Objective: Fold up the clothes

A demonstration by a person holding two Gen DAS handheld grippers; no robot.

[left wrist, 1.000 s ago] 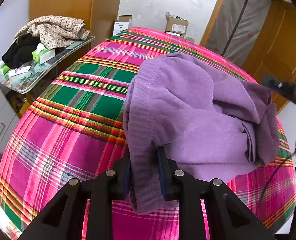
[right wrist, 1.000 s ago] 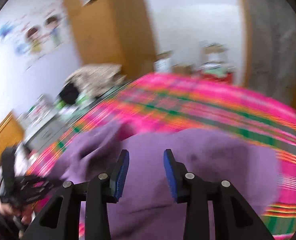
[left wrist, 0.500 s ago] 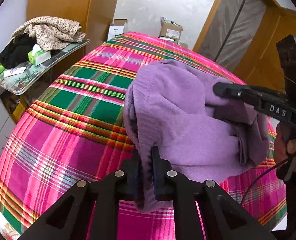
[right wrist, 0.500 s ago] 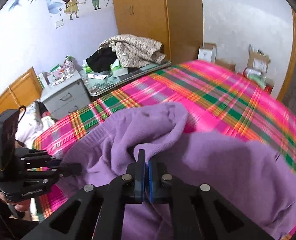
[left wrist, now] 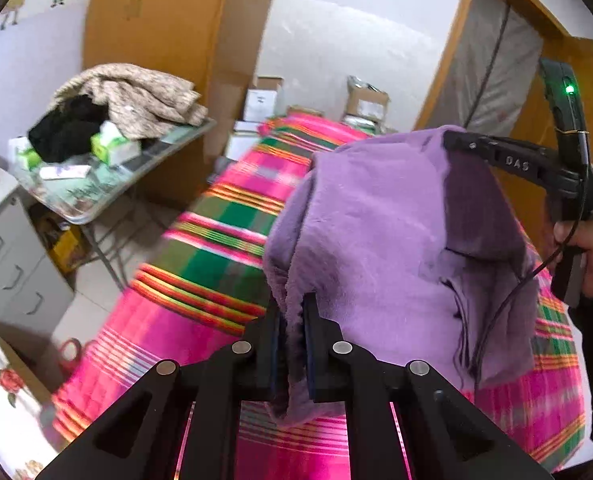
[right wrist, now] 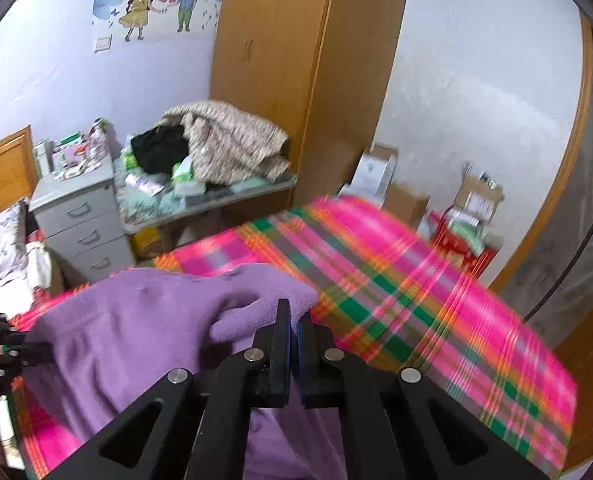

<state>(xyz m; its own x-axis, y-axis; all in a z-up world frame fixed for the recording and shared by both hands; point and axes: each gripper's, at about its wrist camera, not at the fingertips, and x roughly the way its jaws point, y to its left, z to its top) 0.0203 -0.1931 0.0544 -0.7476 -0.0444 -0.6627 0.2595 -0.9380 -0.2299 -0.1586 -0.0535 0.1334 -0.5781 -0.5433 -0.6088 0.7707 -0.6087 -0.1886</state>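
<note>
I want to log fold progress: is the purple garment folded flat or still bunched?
Still bunched: the purple garment hangs rumpled between the left gripper and right gripper, above the bed.

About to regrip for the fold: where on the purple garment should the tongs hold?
Keep to the edges. The purple garment hangs between the left tongs and right tongs, each pinching a thick hem; come in from the side, along the hem.

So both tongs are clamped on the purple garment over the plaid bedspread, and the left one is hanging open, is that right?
Not quite. The left wrist view shows the left tongs shut on the purple garment too, a fold pinched between the pads. The right tongs grip another edge, over the plaid bedspread.
</note>
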